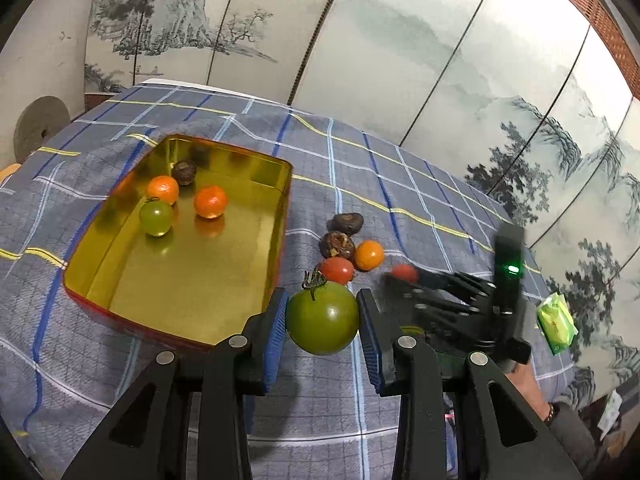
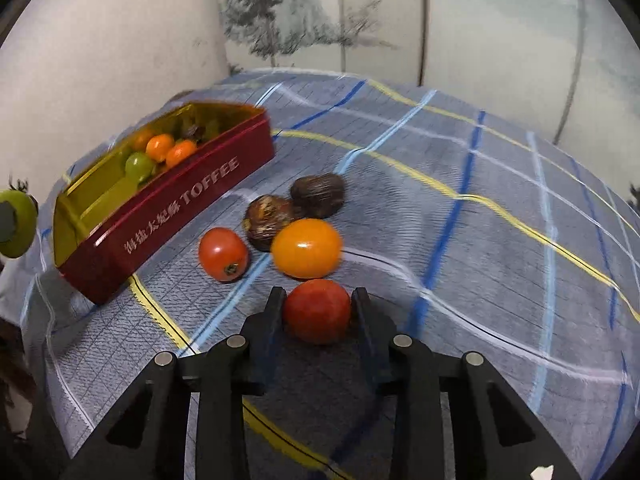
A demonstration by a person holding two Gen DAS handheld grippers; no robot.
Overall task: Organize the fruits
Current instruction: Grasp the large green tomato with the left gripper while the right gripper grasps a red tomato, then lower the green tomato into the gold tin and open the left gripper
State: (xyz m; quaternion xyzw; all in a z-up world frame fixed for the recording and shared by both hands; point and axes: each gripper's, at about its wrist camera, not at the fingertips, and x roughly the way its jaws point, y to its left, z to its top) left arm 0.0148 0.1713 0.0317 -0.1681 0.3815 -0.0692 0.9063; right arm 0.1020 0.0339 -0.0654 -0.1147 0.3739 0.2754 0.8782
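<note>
**Both grippers loaded, tin filling up**

Left wrist view: the left gripper (image 1: 323,316) has its fingers clamped on a big green tomato (image 1: 322,317), held just off the near right corner of the gold-lined tin (image 1: 280,216), probably lined up to drop it in. The tin already holds two oranges, a small green tomato (image 1: 155,217) and a dark nut. It sits on a plaid cloth (image 1: 400,184); whether there's a desk or a bed underneath can't be told. The right gripper (image 1: 404,276) shows blurred, a red fruit at its tip.

Right wrist view: here it's clear, the fingers are closed on a red tomato (image 2: 317,311), low over the cloth. Loose beside it: an orange tomato (image 2: 306,247), another red tomato (image 2: 223,254) and two brown nuts (image 2: 294,206). Only this view shows the tin's red "TOFFEE" side.
</note>
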